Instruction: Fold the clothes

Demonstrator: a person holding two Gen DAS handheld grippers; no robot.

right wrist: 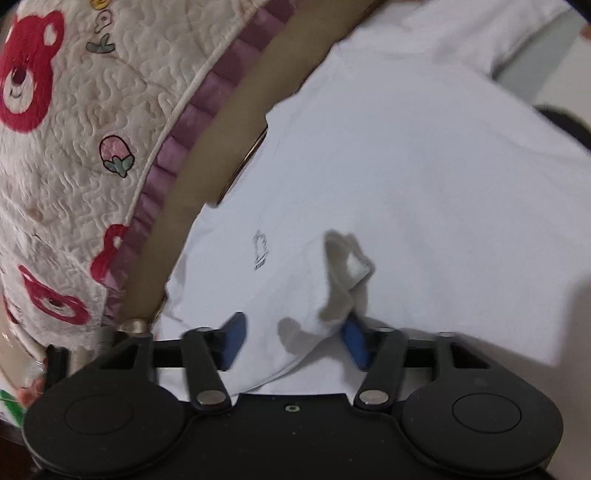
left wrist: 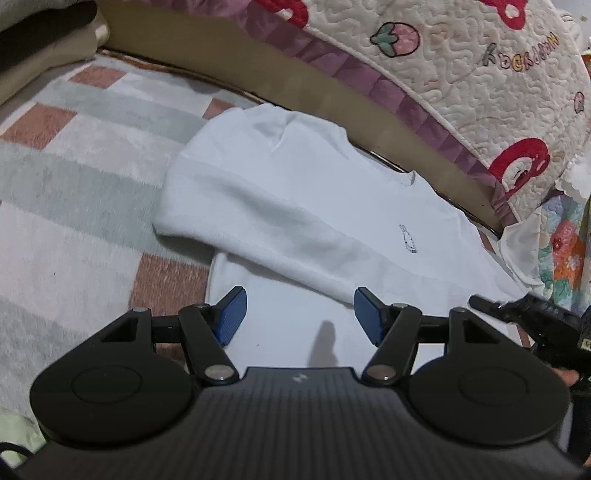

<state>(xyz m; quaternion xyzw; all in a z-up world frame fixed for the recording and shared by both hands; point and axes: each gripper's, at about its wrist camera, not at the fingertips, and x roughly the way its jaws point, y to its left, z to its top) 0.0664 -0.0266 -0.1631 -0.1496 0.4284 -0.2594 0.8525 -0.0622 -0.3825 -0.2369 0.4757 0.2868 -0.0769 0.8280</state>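
A white T-shirt [left wrist: 295, 206] with a small black print lies on the striped blanket [left wrist: 74, 177]. Its left side is folded over the body. My left gripper [left wrist: 300, 319] hovers open over the shirt's lower part, with nothing between its blue pads. In the right wrist view the same shirt [right wrist: 406, 166] fills the middle, print at centre left. My right gripper [right wrist: 293, 341] is open and low over the cloth. A raised bunch of fabric [right wrist: 347, 273] rests against its right blue pad [right wrist: 354, 345]; the jaws stand wide apart.
A quilted cover with red bears and strawberries [left wrist: 461, 74] [right wrist: 74, 147] hangs over a brown edge [left wrist: 295, 74] along the shirt's far side. Folded dark and beige cloth [left wrist: 44, 33] sits at the top left. A floral fabric [left wrist: 561, 251] lies at the right.
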